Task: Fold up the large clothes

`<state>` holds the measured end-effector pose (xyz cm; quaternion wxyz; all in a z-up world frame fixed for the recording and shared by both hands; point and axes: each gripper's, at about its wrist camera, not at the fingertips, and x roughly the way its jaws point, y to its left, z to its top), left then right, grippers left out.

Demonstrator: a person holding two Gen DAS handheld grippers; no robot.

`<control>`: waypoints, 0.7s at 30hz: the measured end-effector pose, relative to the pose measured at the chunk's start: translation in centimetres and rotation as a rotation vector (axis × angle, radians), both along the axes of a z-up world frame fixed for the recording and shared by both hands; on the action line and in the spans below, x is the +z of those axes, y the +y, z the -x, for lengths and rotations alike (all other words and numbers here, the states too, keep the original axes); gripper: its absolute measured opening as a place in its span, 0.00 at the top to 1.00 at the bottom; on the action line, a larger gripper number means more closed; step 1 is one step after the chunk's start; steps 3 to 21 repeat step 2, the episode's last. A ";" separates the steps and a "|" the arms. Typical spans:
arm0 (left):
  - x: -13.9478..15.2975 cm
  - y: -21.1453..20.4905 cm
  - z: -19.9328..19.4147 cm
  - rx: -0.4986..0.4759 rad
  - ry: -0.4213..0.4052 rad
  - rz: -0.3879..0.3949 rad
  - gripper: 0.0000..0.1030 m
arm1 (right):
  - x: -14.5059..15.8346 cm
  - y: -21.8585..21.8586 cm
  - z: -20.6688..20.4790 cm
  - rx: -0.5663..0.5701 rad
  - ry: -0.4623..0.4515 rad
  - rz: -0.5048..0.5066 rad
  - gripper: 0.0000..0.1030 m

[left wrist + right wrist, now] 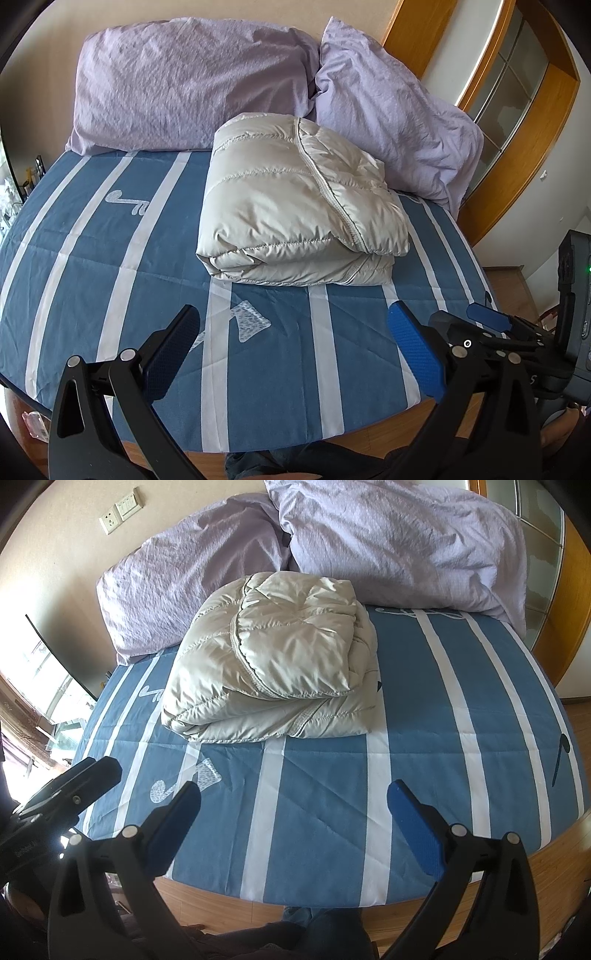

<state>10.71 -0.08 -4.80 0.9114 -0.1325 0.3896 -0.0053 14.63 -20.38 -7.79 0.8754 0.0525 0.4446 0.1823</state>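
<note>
Bare striped bedspread [110, 266] lies open from 7 to 10 o'clock in the left wrist view, with nothing on it. The folded puffer jacket [295, 206] fills the centre toward 1 o'clock. Two lilac pillows [192, 81] wall off 11 through 2 o'clock behind it. In the right wrist view, the cover is free from 2 to 5 o'clock.

Bright daylight from blown-out window [33, 686]; sharp pics, fisheye-warped edges.

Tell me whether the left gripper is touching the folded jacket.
Apart. The left wrist view shows bare striped bedsheet between the open left gripper and the folded jacket.
</note>
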 end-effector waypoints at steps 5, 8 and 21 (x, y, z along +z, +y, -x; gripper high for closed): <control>0.0 0.0 0.0 0.001 0.001 -0.002 0.01 | 0.0 0.0 0.0 0.000 0.000 0.000 0.02; 0.0 0.0 0.0 0.001 0.001 -0.002 0.01 | 0.0 0.0 0.0 0.000 0.000 0.000 0.02; 0.0 0.0 0.0 0.001 0.001 -0.002 0.01 | 0.0 0.0 0.0 0.000 0.000 0.000 0.02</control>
